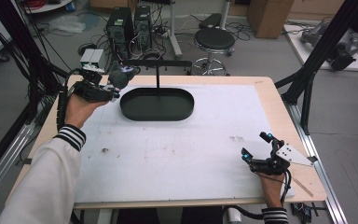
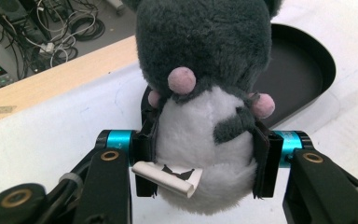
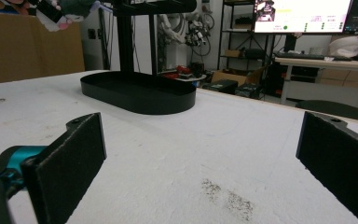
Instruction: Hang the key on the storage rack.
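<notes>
A grey plush mouse (image 2: 205,107) with a white belly and pink paws is clamped between the pads of my left gripper (image 2: 204,158), a white tag curling out beneath it. In the high view that left gripper (image 1: 103,86) holds the plush mouse (image 1: 120,77) up at the table's far left, just left of a black oval tray (image 1: 157,103). My right gripper (image 1: 256,147) rests open near the front right corner, its black pads (image 3: 70,154) wide apart over bare white mat. The black oval tray (image 3: 137,93) lies ahead of it, with a black stand (image 3: 133,32) rising from it.
A black post with a crossbar (image 1: 157,70) rises from the tray's back edge. A white mat (image 1: 177,149) covers the wooden table and carries small dark smudges (image 1: 237,138). Beyond the far edge are a stool (image 1: 213,42), computer towers (image 1: 128,25) and cables.
</notes>
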A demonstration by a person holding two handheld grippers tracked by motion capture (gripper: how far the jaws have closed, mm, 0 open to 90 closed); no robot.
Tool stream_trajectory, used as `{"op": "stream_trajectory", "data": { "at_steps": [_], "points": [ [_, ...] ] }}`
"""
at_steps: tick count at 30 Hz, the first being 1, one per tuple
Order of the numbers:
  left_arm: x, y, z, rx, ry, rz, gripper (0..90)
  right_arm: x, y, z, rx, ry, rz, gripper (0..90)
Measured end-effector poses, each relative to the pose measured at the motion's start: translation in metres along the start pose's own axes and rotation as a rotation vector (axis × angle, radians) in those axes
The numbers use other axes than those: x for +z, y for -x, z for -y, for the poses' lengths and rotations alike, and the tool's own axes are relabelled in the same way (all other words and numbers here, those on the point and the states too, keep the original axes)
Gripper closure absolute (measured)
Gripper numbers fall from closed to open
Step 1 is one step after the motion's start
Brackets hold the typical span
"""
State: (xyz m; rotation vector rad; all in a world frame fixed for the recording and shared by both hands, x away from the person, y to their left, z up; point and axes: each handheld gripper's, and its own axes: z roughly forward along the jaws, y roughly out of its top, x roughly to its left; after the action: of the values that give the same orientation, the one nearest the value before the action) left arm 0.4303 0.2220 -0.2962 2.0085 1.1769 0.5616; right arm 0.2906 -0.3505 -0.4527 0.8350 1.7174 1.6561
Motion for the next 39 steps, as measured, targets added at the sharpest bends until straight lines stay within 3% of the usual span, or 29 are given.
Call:
{"op": "stream_trajectory", "data": {
  "at_steps": [15,24,31,39],
  "points": [
    [0.001,-0.001,-0.014,-0.012,0.018,-0.006,54.1,0.0,0.001,0.0,-0.01,0.004,0.001,0.4],
    [0.005,-0.009,-0.014,-0.058,0.033,-0.008,54.1,0.0,0.001,0.0,-0.01,0.005,0.002,0.3],
    [0.009,-0.009,-0.022,-0.041,0.031,-0.026,54.1,0.0,0.001,0.0,-0.011,0.005,0.003,0.4],
    [0.015,-0.014,-0.02,-0.074,0.03,-0.052,54.2,0.0,0.0,0.0,-0.006,0.004,0.001,0.3]
  ]
}}
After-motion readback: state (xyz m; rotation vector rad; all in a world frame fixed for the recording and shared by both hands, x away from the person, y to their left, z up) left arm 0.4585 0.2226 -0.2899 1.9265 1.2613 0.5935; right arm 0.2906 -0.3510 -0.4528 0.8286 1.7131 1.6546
